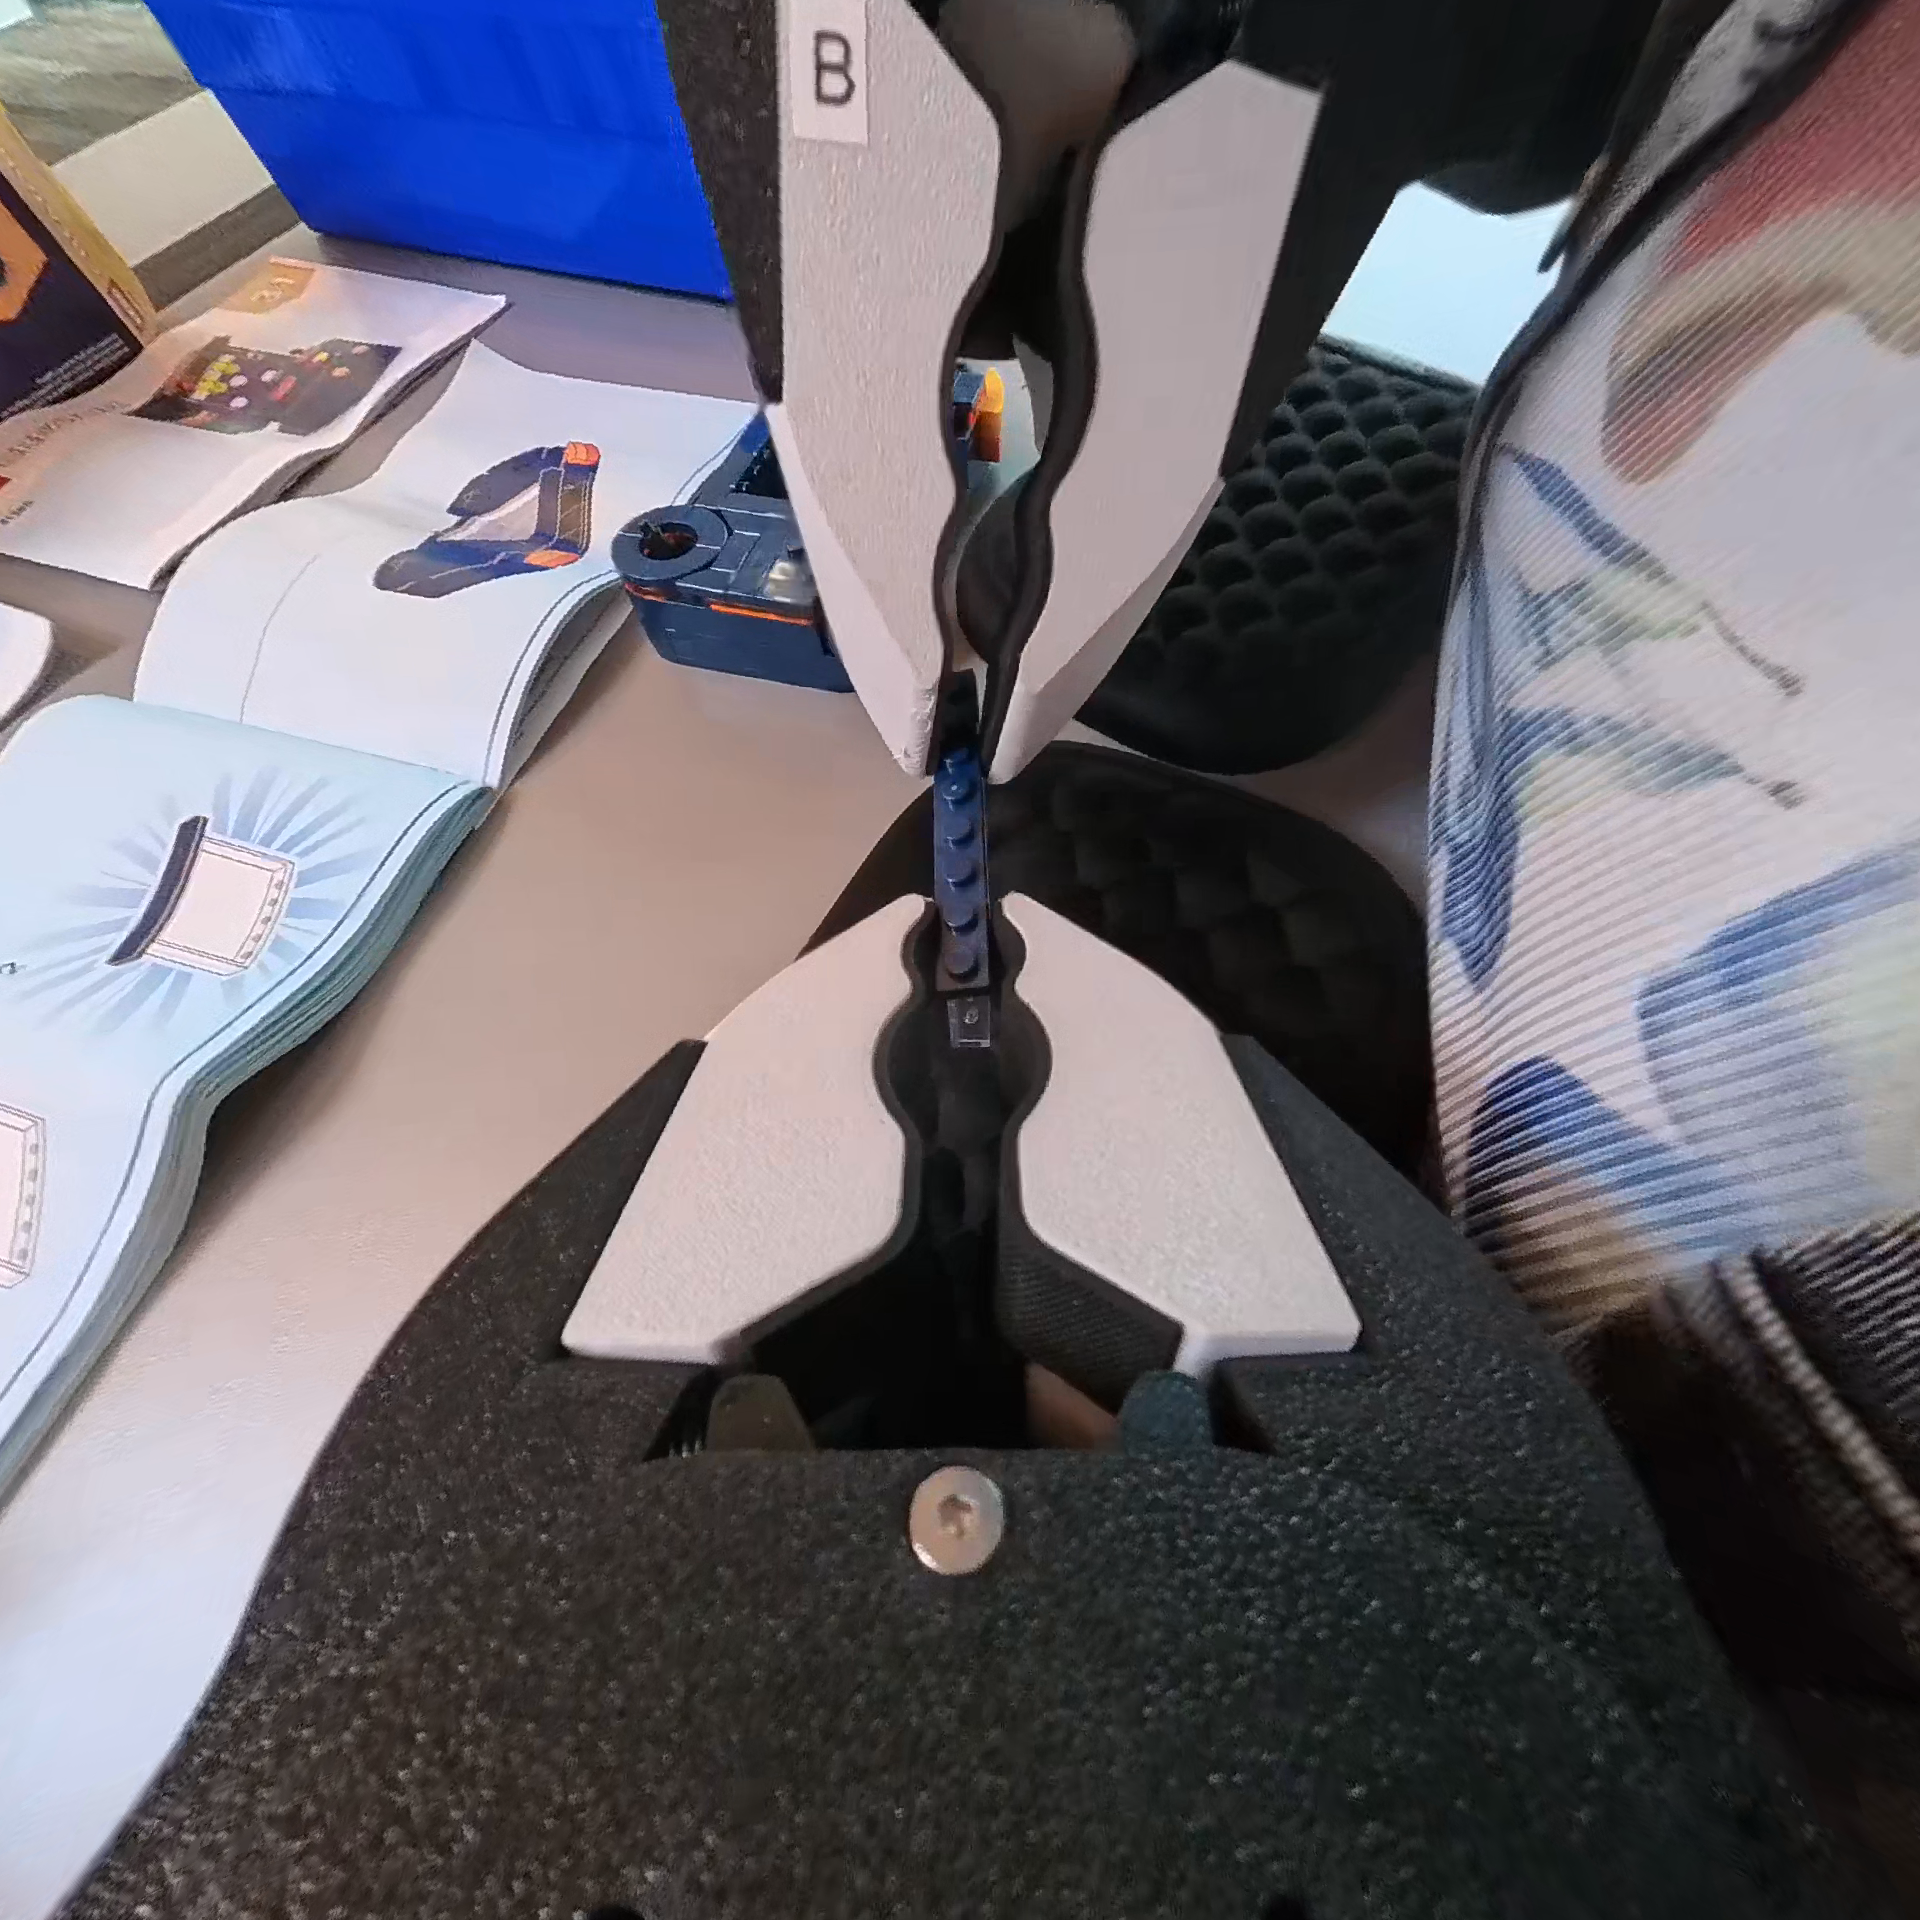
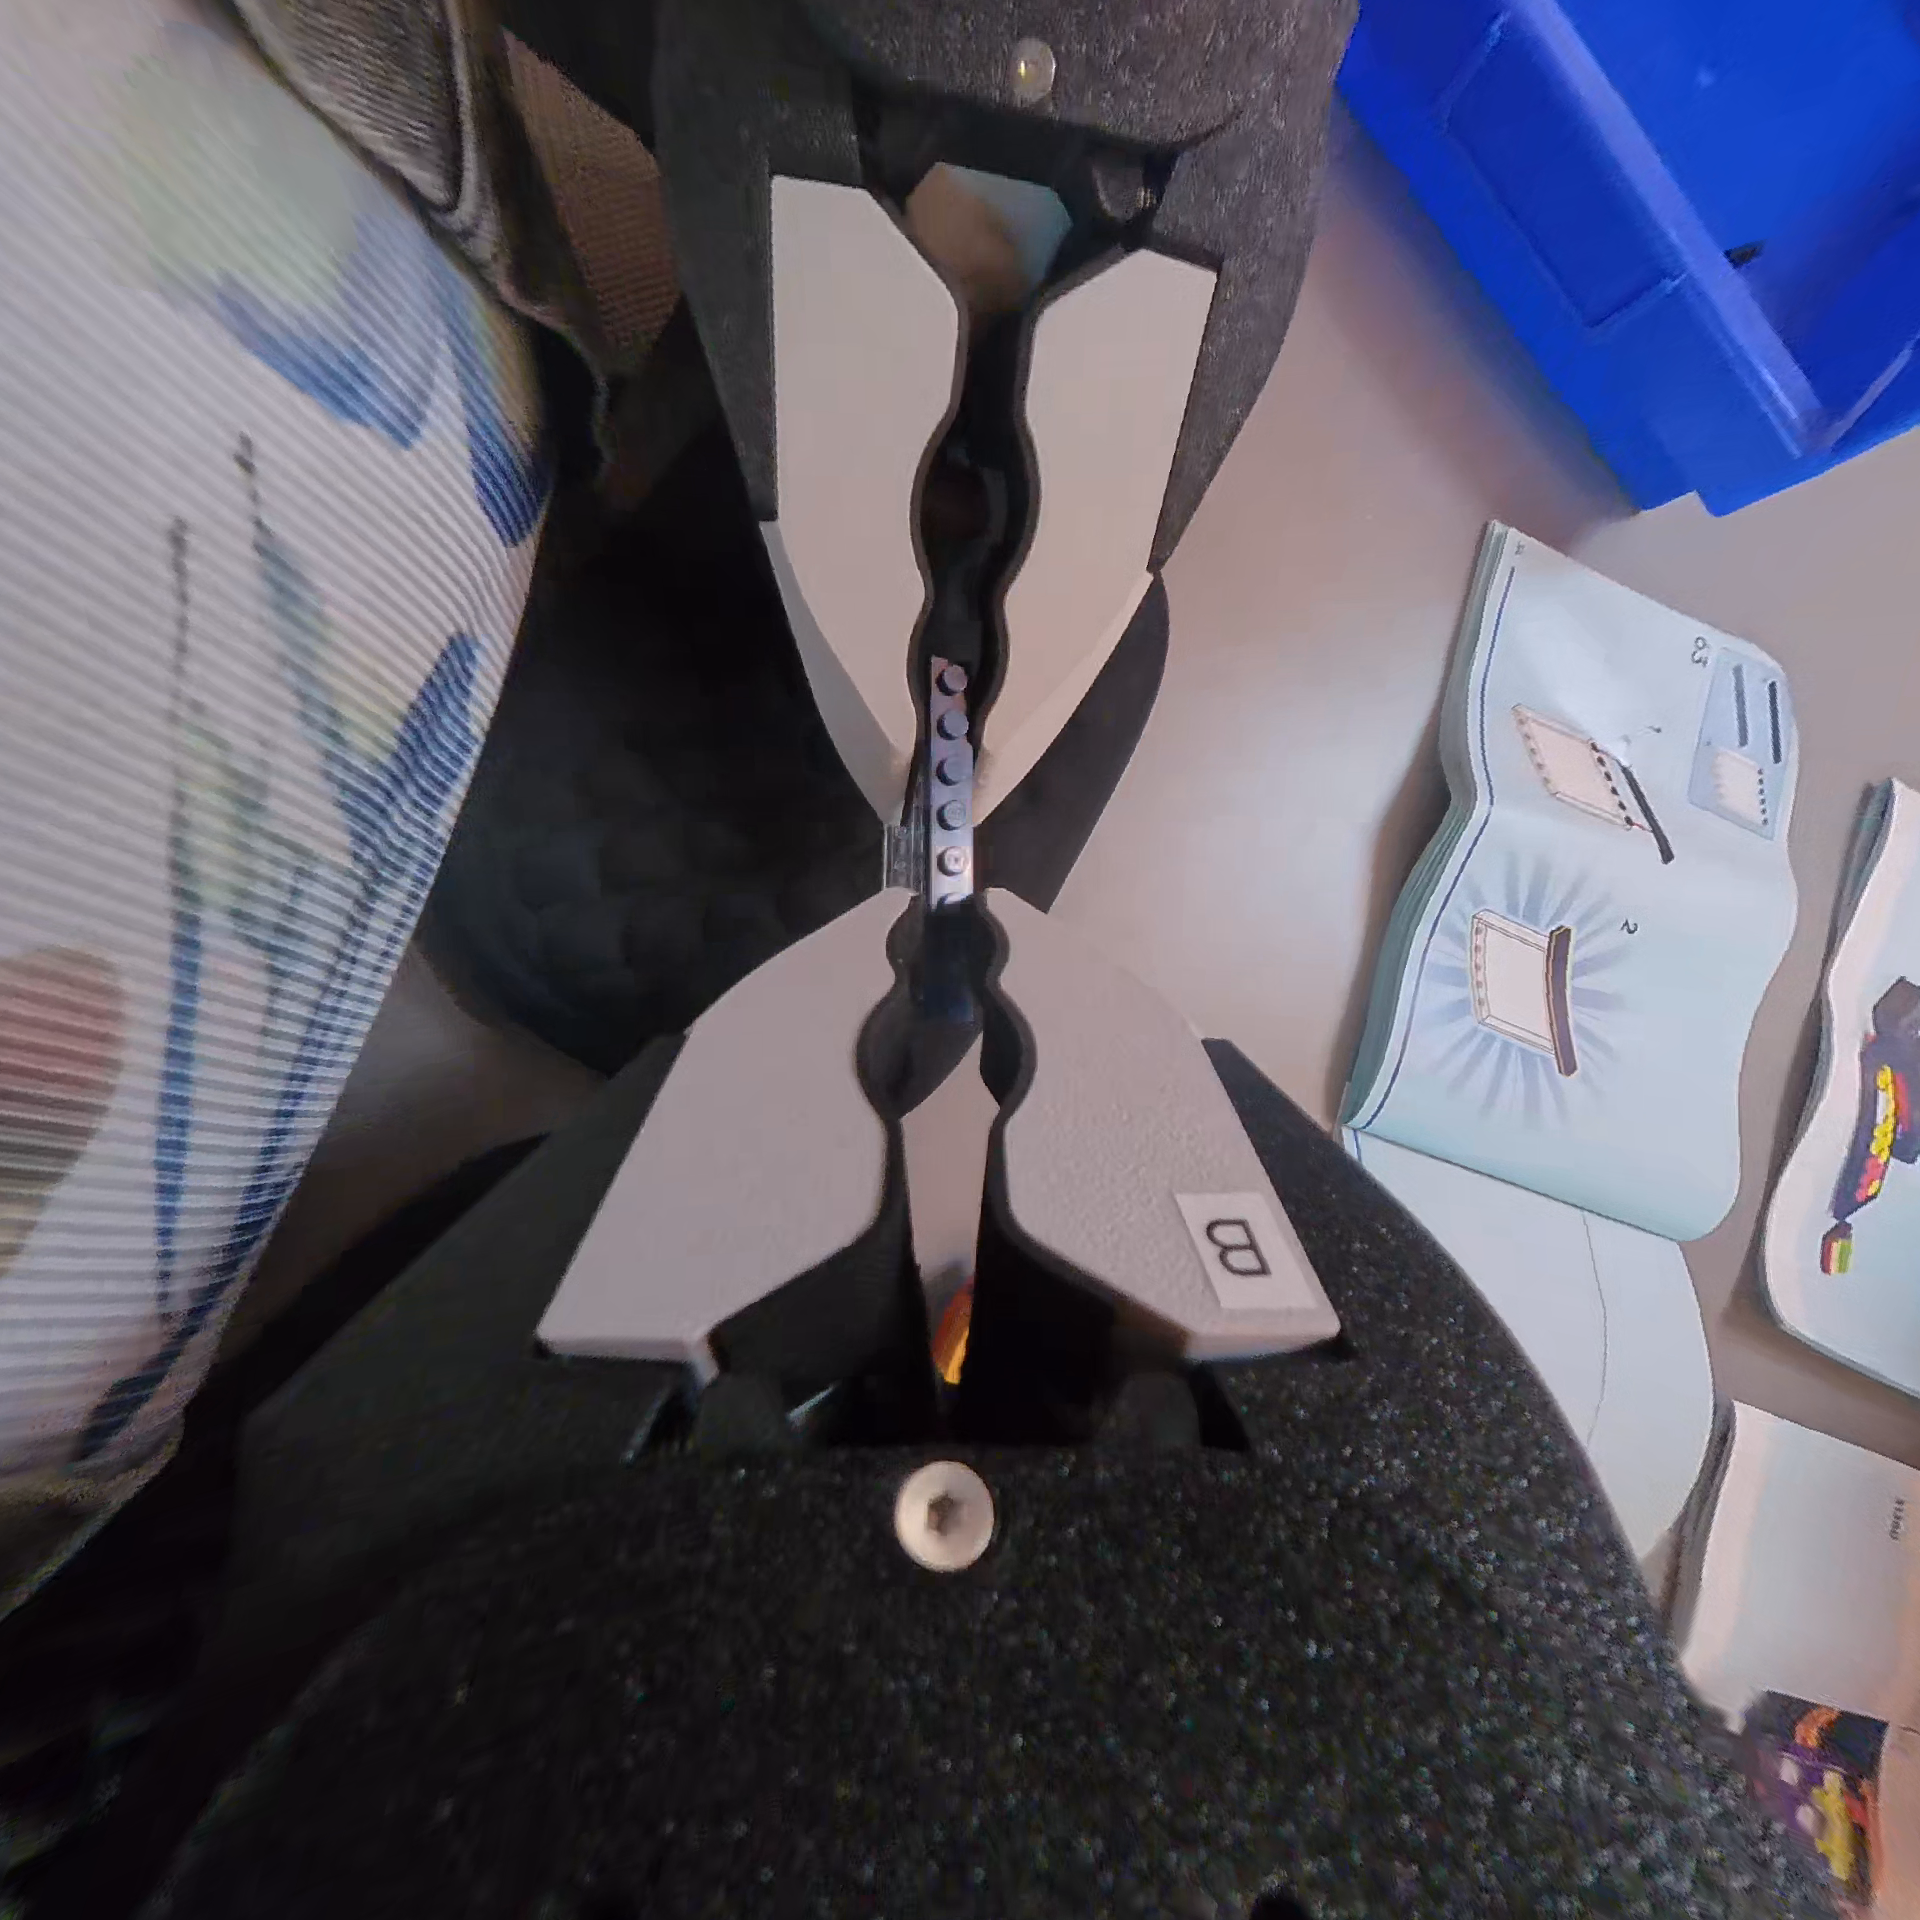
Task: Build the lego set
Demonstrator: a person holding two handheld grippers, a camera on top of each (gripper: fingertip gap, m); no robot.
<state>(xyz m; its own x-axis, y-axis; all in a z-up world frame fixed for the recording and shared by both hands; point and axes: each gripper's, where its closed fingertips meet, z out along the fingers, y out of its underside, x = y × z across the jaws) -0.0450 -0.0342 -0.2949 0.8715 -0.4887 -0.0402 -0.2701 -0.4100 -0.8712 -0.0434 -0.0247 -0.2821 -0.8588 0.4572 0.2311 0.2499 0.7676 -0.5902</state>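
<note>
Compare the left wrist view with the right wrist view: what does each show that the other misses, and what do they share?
Only the left wrist view shows the partly built dark blue and orange model on the table, behind the right claw.

Only the right wrist view shows the open booklet's step diagram page with the parts inset.

Both show the dark blue studded strip pinched at opposite ends by the left claw and the right claw, a small clear piece on it, the blue bin and the booklets.

Soft daylight is lighting my table [image 1: 644, 831] evenly, while fisheye distortion is bending the booklets [image 2: 1579, 883] and my sleeve [image 1: 1662, 831] is blurring.
</note>
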